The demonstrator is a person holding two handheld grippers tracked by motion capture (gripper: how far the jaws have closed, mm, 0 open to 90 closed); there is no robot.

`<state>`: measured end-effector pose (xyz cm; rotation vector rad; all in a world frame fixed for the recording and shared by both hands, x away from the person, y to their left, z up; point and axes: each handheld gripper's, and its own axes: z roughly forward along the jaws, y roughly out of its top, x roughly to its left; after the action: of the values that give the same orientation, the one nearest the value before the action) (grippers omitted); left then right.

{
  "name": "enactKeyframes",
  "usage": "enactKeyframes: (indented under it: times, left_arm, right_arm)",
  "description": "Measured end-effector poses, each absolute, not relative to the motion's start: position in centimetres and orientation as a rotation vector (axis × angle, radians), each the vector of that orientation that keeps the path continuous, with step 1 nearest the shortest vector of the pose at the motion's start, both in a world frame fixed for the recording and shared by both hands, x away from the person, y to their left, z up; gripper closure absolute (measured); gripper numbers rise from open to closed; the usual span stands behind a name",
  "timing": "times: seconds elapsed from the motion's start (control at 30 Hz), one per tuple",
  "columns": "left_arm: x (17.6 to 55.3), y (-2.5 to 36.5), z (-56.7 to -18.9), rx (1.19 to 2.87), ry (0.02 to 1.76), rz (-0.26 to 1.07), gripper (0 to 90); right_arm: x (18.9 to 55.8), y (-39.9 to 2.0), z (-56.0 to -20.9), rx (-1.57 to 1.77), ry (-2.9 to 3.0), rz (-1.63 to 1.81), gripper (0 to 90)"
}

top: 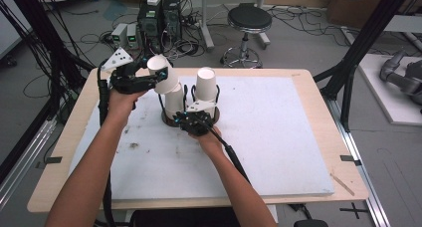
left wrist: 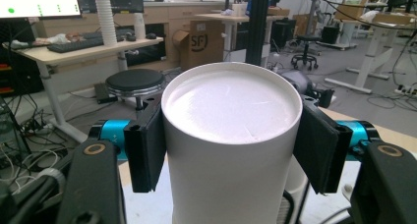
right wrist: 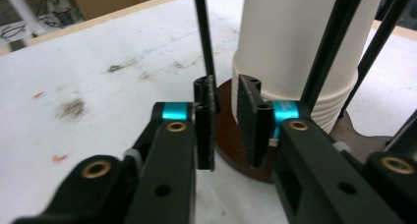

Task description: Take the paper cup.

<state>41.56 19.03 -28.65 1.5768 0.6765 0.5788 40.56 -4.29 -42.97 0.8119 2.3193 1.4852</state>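
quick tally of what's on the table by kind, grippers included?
White paper cup stacks: 3 (held cup, stack, stack)
Cup holder racks with brown bases: 2 (rack, rack)
Grippers: 2 (left gripper, right gripper)
Total: 7

The high view looks forward and down on the table point(top: 308, 137) from the person's side, with the floor toward 12 o'clock. The left gripper view sits close behind an inverted paper cup point(left wrist: 231, 135), facing level across the room. The right gripper view looks low and close at the cup holder base point(right wrist: 236, 150). All three views share the white board.
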Motion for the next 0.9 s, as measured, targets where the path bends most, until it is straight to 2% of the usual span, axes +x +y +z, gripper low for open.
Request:
enactKeyframes:
  times: [0.03,0.13,0.17,0.27,0.37,0.57,0.73,0.9]
  left_arm:
    - [41.2,19.0,-28.5,1.576,0.675,0.572,35.6]
    - [40.1,18.7,-28.3,1.592,0.658,0.559,35.7]
    - [39.7,18.6,-28.3,1.599,0.653,0.552,35.7]
    - [38.6,18.2,-28.5,1.62,0.637,0.534,35.7]
    - [37.8,18.0,-29.1,1.633,0.621,0.51,35.7]
    - [36.4,17.2,-30.7,1.648,0.598,0.465,35.7]
    - [35.5,16.3,-32.3,1.664,0.568,0.44,35.6]
    - [35.2,15.3,-33.6,1.654,0.549,0.409,35.6]
  right_arm:
    - [40.6,-4.3,-43.0,0.812,2.319,1.485,73.1]
    - [39.9,-5.6,-42.4,0.822,2.339,1.522,58.1]
    - [39.9,-5.6,-42.4,0.822,2.339,1.522,58.1]
    - [39.3,-6.7,-41.8,0.793,2.326,1.525,49.5]
    - [38.5,-8.5,-41.1,0.775,2.324,1.542,37.2]
    - [37.3,-12.6,-40.5,0.751,2.332,1.524,22.6]
    - [36.5,-17.0,-40.2,0.739,2.315,1.52,21.6]
    - [36.0,-19.3,-40.0,0.751,2.285,1.519,21.6]
